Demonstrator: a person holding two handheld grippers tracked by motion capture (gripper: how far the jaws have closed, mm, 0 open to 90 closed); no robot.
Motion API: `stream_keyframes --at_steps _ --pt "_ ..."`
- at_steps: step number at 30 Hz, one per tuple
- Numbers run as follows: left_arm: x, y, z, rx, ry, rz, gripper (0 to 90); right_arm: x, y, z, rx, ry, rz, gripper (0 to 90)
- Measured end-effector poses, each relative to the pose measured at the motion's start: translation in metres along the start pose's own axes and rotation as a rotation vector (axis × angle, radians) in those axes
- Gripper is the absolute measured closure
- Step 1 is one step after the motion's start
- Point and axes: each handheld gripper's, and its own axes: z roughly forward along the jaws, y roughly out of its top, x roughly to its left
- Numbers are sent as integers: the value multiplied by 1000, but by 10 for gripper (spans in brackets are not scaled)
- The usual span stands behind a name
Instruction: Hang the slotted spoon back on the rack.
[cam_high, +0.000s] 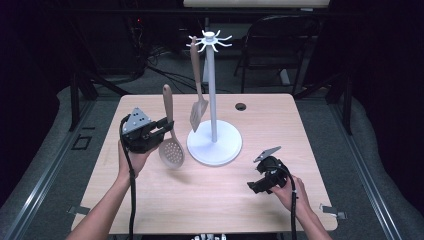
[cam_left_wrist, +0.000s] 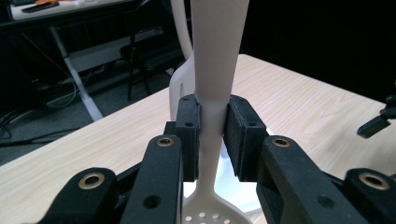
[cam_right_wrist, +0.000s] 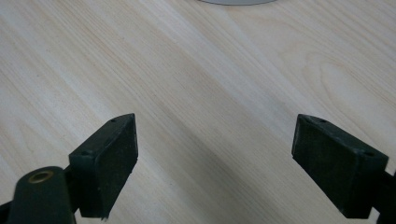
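My left gripper is shut on the handle of a beige skimmer spoon, held upright with its perforated bowl down, just left of the white stand's base. In the left gripper view the two pads clamp the skimmer spoon low on the handle. A white utensil stand with hooks on top rises from its round base. A beige slotted spatula hangs from one hook. My right gripper is open above bare table near the front right; its pads stand wide apart.
The light wooden table has a cable hole at the back. A dark chair stands behind the table. The stand's base edge peeks in at the top of the right gripper view.
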Motion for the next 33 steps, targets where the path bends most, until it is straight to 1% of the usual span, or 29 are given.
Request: stream_keyframes --at_steps 3,6,7,8,9,13,14,15,16,18,19,22,24,25,27,30,31,32,33 --pt "-3 6 1 -6 -6 9 760 0 0 1 -8 3 -1 139" --pt "-5 10 5 -11 -15 3 761 1 0 1 3 12 0 139" --pt "-5 12 6 -6 -16 11 761 1 -1 2 -8 14 5 139" --pt "-6 13 7 -6 -18 13 760 1 -1 2 -5 13 5 139" --pt "-7 16 8 -7 -16 24 760 0 -1 2 6 2 -5 139" --pt "-9 24 12 -4 -18 28 760 1 2 2 4 2 -1 139" --pt "-9 26 13 -3 -17 30 760 2 2 3 2 14 3 139" --pt "-10 29 14 -3 -15 29 760 2 2 3 13 7 -7 139" --pt "-11 31 15 -4 -10 29 760 3 2 4 3 14 2 139" --pt "-12 35 17 2 -6 37 761 3 2 4 6 11 1 139" --pt "-13 37 18 -2 -4 34 760 2 2 3 11 12 -4 139" --pt "-14 42 23 3 -6 32 760 2 1 3 -5 6 7 139" --pt "-14 46 25 10 -5 30 760 2 1 3 -4 5 5 139" --pt "-14 48 26 12 -4 30 760 1 2 2 8 1 -4 139" --pt "-15 53 29 13 -4 25 761 2 2 3 0 11 3 139" --pt "-16 59 33 16 -8 20 761 2 2 3 -1 12 4 139" --pt "-16 61 34 17 -7 17 760 1 2 2 9 1 -5 139" --pt "-17 63 35 19 -6 15 760 2 1 3 -2 10 4 139" --pt "-17 65 36 18 -6 12 760 2 1 3 -1 9 4 139"
